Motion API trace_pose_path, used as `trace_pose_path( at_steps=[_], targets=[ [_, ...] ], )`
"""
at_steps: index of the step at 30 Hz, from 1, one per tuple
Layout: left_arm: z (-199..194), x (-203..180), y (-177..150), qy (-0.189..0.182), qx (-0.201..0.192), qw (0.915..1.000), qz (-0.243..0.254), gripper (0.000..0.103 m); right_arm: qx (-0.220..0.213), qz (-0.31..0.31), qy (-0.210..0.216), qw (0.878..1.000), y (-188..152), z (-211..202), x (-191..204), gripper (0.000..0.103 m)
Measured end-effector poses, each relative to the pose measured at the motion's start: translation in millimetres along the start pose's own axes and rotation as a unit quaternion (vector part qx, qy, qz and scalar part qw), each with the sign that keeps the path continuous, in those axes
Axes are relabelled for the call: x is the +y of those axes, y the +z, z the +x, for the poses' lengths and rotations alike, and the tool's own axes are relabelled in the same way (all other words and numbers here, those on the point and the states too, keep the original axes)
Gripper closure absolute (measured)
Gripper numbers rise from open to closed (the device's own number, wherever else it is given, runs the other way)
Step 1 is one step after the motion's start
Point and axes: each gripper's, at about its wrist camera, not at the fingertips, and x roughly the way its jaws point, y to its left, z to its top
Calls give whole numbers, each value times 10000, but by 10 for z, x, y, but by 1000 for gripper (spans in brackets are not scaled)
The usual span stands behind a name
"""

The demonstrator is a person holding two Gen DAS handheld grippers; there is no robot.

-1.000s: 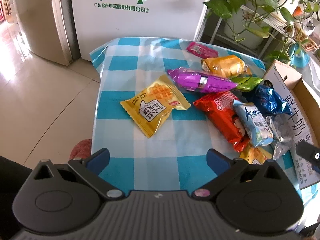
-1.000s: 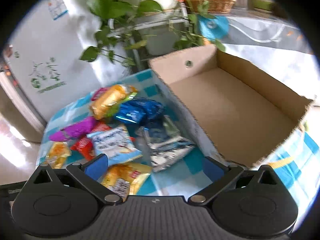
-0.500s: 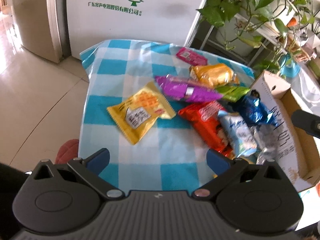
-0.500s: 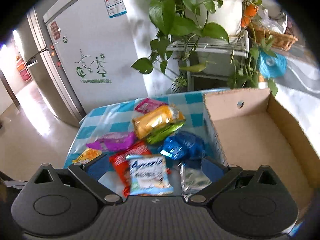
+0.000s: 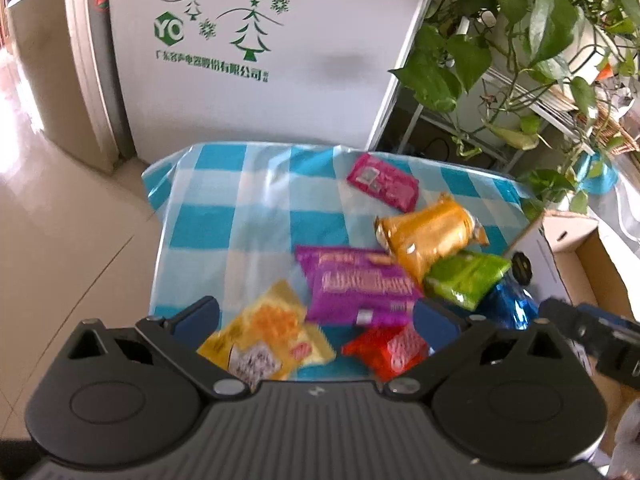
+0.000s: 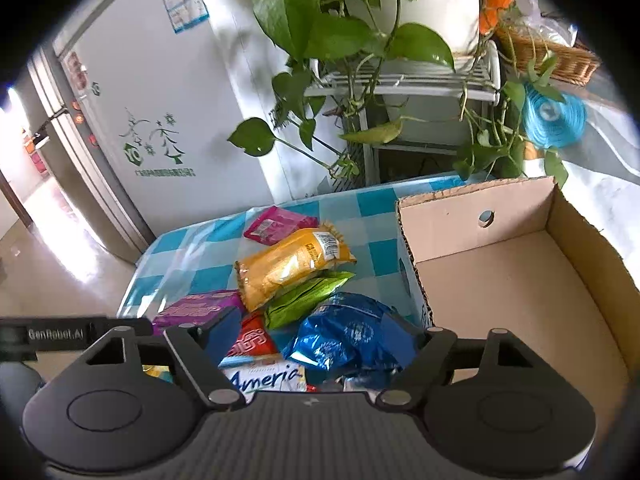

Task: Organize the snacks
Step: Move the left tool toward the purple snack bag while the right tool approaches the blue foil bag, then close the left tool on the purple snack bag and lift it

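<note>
Several snack packets lie on a blue-checked cloth. My left gripper hangs open over a yellow waffle packet and a red packet, touching neither. Beyond them lie a purple packet, a gold one, a green one and a pink one. My right gripper is closing; a crinkled blue packet lies against its right finger, with the red packet and a white "Ameria" packet also between the jaws. The cardboard box at the right is empty.
A white fridge stands behind the table. A plant rack with trailing leaves hangs over the far edge and the box. The floor drops away to the left. The left gripper's body sits close beside my right one.
Both grippers moved forward over the pile. The yellow packet now lies between the left fingers. The right gripper swung from the box toward the packets and its jaws narrowed around the blue one.
</note>
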Motion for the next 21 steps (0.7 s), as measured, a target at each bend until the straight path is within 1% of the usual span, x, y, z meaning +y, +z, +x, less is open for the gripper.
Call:
trace_pose_path(
  at_steps=[3, 9, 14, 17, 19, 20, 21],
  targets=[
    [137, -20, 103, -19, 16, 10000, -33, 1, 10, 72, 52, 10000, 53, 86, -34, 21],
    [426, -27, 208, 34, 163, 9996, -240, 1, 128, 25, -106, 9999, 105, 285, -39, 21],
    [629, -31, 201, 139, 280, 9993, -183, 1, 338, -77, -295, 9990, 119, 450, -1, 21],
    [722, -8, 171, 106, 338, 9991, -211, 1, 475, -159, -331, 9982, 103, 524, 28, 21],
    [735, 19, 150, 39, 288, 9992, -264, 1, 538, -238, -432, 9973, 75, 564, 45, 24],
    [734, 23, 145, 21, 270, 9993, -249, 1, 580, -271, -478, 9968, 65, 580, 42, 30],
    [726, 26, 133, 23, 237, 9995, -209, 1, 622, -224, -456, 9968, 57, 589, 34, 29]
  ],
)
